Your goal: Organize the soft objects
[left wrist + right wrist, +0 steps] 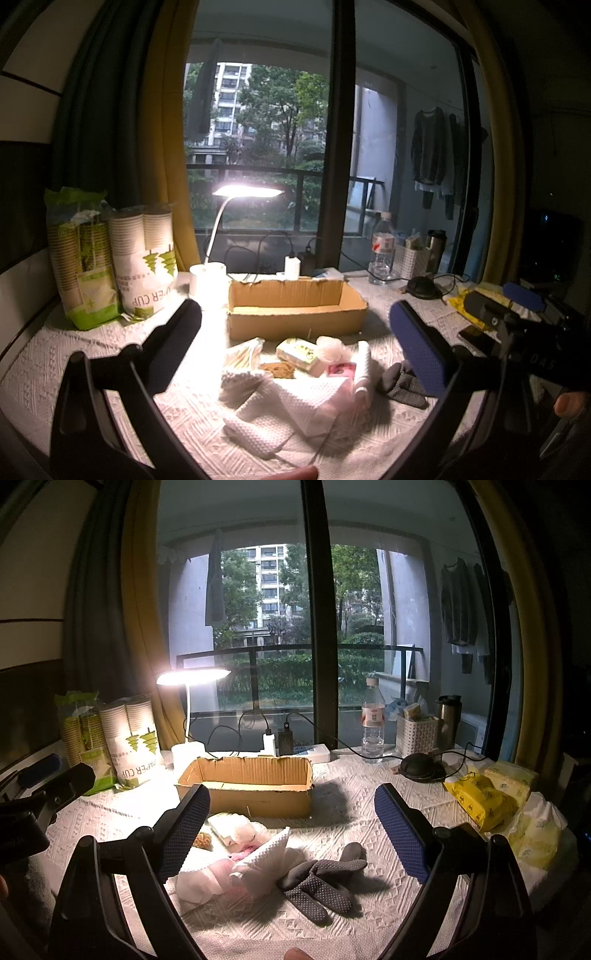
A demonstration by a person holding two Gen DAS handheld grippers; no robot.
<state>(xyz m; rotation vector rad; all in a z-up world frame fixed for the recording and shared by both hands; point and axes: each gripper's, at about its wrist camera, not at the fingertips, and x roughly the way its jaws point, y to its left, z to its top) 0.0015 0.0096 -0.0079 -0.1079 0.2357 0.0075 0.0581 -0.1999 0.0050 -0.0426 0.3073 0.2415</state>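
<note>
A pile of soft things lies on the table in front of an open cardboard box (295, 308) (245, 788): white paper towels (288, 402) (266, 853), a green tissue pack (299, 354), a pink puff (332, 349), a brown sponge (279, 369) and a grey dotted glove (319, 880) (402, 384). My left gripper (295, 350) is open and empty, above the pile. My right gripper (291, 838) is open and empty, above the towels and glove. The box looks empty.
Bags of paper cups (110, 266) (110, 738) stand at the left. A lit desk lamp (243, 192) (192, 677) stands behind the box. A water bottle (373, 723), white basket (417, 734), flask, cables and yellow tissue packs (480, 801) fill the right side.
</note>
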